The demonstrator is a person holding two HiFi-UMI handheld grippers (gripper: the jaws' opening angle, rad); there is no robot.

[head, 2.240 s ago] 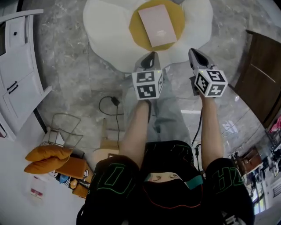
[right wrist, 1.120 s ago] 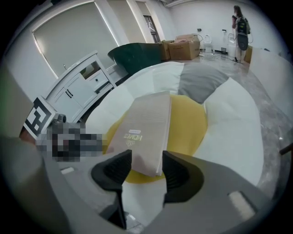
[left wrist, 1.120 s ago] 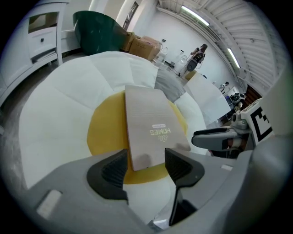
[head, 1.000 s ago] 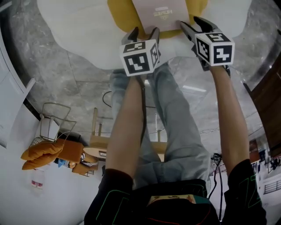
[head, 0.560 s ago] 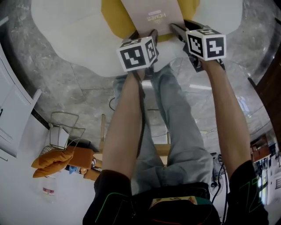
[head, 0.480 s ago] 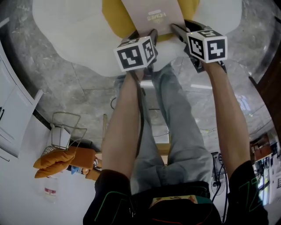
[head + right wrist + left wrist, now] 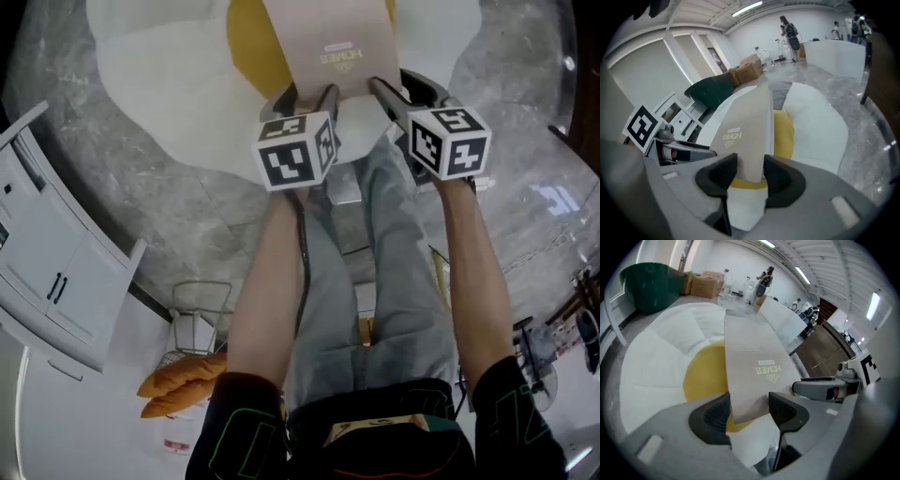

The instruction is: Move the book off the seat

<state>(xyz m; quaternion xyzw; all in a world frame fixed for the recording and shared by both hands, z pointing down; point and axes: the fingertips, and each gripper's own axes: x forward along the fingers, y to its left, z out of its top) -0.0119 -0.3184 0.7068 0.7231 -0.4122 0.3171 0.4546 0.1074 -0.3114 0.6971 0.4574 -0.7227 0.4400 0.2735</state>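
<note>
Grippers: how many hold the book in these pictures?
2. The left gripper has the book's near left corner between its jaws, the right gripper its near right corner; both have just been closing on it. None seems hidden.

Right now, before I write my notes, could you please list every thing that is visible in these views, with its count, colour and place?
book: one, beige, tilted above the seat's yellow centre
seat: one, white with a yellow centre, ahead of the person
floor: grey marble, around the seat
cabinet: one, white, at the left
wire basket: one, grey, beside the cabinet
cushions: two, orange, next to the basket
cardboard boxes: two, brown, far behind the seat
legs: two, in blue jeans, below the grippers
left gripper: one, grey, jaws have just been closing, now on the book's near corner
right gripper: one, grey, jaws have just been closing, now on the book's other near corner
</note>
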